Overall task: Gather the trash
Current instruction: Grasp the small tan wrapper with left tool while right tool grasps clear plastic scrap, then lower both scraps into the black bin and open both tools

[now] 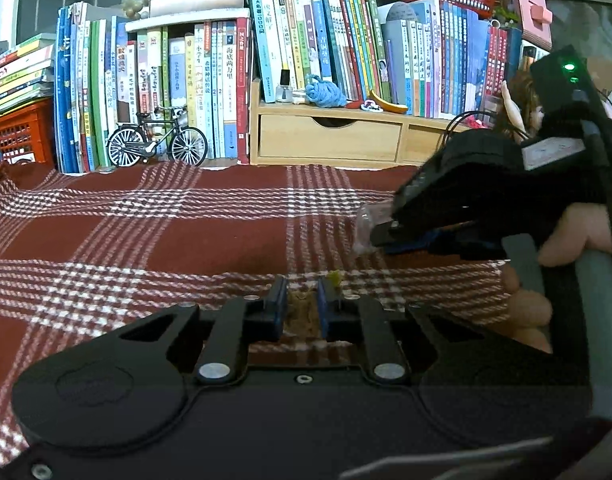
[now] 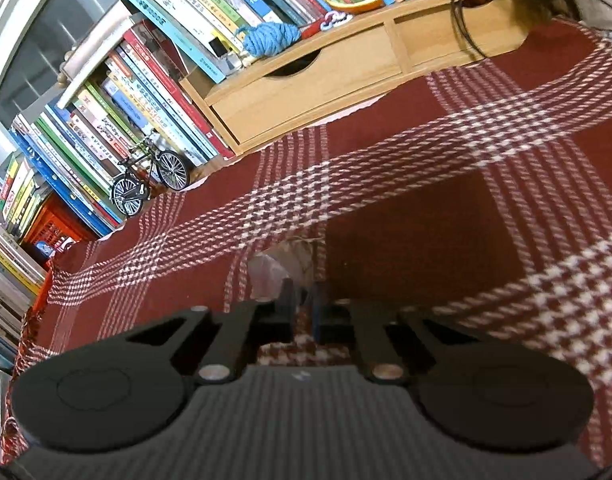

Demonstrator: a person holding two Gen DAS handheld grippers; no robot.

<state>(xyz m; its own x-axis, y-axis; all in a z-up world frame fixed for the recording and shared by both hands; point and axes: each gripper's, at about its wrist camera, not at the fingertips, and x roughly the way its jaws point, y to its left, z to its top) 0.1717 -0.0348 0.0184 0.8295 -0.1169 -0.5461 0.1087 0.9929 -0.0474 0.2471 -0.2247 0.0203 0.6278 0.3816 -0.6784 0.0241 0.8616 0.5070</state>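
Observation:
My left gripper (image 1: pixel 300 296) is shut on a brown, fibrous scrap of trash (image 1: pixel 303 312) with a small yellow-green bit (image 1: pixel 334 278) at its tip, low over the red plaid cloth (image 1: pixel 166 236). My right gripper (image 1: pixel 379 236) comes in from the right in the left wrist view, shut on a piece of clear plastic wrapper (image 1: pixel 363 226). In the right wrist view that gripper (image 2: pixel 304 298) has its jaws close together on the clear wrapper (image 2: pixel 268 276), with a brownish scrap (image 2: pixel 304 250) just beyond the fingertips.
A wooden drawer organiser (image 1: pixel 329 140) and rows of upright books (image 1: pixel 210 88) stand along the back. A model bicycle (image 1: pixel 156 142), a blue yarn ball (image 1: pixel 325 90), a red crate (image 1: pixel 20 132) and a doll (image 1: pixel 521 108) are there too.

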